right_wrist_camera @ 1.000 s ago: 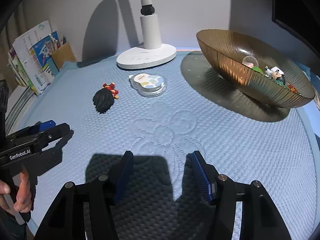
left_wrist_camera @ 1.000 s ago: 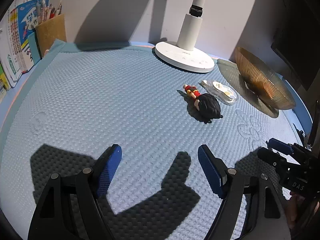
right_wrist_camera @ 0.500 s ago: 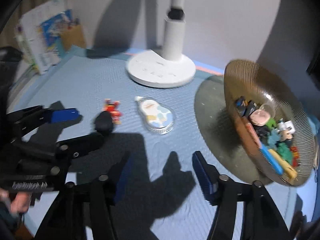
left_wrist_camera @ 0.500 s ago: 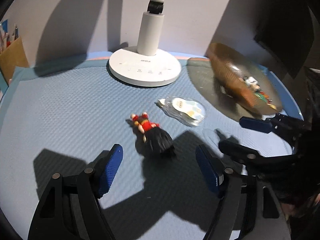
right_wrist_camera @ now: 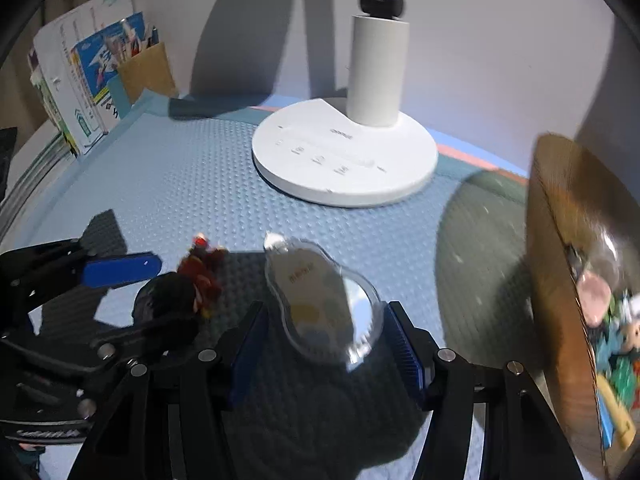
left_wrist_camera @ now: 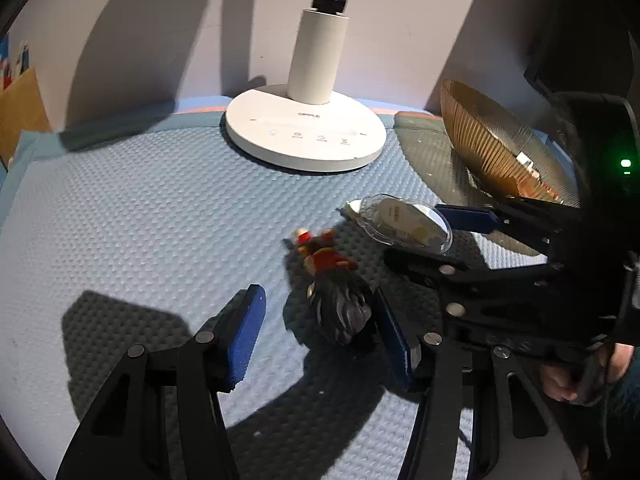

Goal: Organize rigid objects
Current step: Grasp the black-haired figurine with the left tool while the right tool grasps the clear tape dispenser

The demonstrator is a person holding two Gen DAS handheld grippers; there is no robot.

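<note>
Left gripper (left_wrist_camera: 320,332) closing around doll (left_wrist_camera: 336,300), right gripper (right_wrist_camera: 324,344) parted astride clear case (right_wrist_camera: 320,304)

The left gripper (left_wrist_camera: 318,332) is filling the lower middle of its own view, angling downward, its blue pads (left_wrist_camera: 245,336) closing with something between them but not yet pressed from both sides. The right gripper (right_wrist_camera: 326,344) is sitting low in its frame, tilting down, jaws parted. A hand (left_wrist_camera: 576,376) is gripping the right gripper's handle at the lower right of the left view.
</note>
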